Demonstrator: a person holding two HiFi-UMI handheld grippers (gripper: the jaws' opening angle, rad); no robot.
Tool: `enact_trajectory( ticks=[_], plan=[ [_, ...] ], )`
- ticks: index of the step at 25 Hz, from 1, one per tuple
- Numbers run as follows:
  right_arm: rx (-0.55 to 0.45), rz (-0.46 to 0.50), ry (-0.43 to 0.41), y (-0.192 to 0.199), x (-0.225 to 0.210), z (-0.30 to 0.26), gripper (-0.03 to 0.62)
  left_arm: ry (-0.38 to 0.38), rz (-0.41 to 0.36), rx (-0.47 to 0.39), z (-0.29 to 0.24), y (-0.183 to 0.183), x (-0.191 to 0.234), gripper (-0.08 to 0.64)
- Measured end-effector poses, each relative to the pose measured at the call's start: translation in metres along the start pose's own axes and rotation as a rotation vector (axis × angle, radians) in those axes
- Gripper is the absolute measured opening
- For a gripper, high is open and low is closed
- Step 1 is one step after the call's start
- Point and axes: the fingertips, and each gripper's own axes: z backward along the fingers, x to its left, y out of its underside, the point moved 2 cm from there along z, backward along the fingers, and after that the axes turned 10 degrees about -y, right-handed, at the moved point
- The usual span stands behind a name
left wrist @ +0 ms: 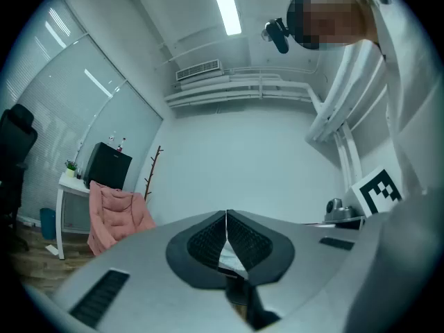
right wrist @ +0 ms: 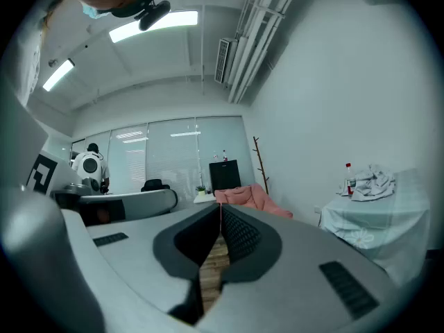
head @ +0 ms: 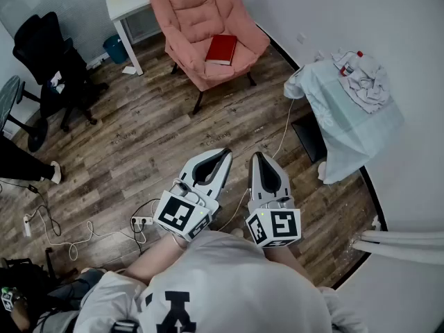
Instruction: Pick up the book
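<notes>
across the room, a dark plank floor (head: 139, 137) runs from the person's feet to the white walls (head: 326, 12). on the right a worktop draped in a pale cloth (head: 347, 123) stands against the curved wall, with crumpled clothing (head: 364, 78) heaped on it. a pink armchair (head: 198, 19) faces the person at the far side, a black office chair (head: 52, 61) sits to the left, and a small white worktop (head: 125, 5) stands between them, just beside the armchair. the left gripper (head: 223, 155) and the right gripper (head: 257, 157) are held side by side low in the head view, both aimed toward the armchair, each with its fingers pressed together on nothing. well apart from them, the red book (head: 221, 49) lies flat on the armchair's seat cushion, its long axis running from the seat's front toward the backrest, slightly skewed.
</notes>
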Motion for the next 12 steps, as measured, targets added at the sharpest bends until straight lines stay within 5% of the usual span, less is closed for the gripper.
enact_trajectory(
  ticks=[12],
  plan=[
    [0.007, 0.004, -0.007, 0.003, 0.005, -0.021, 0.029, -0.001, -0.014, -0.013, -0.004, -0.005, 0.019, 0.006]
  ],
)
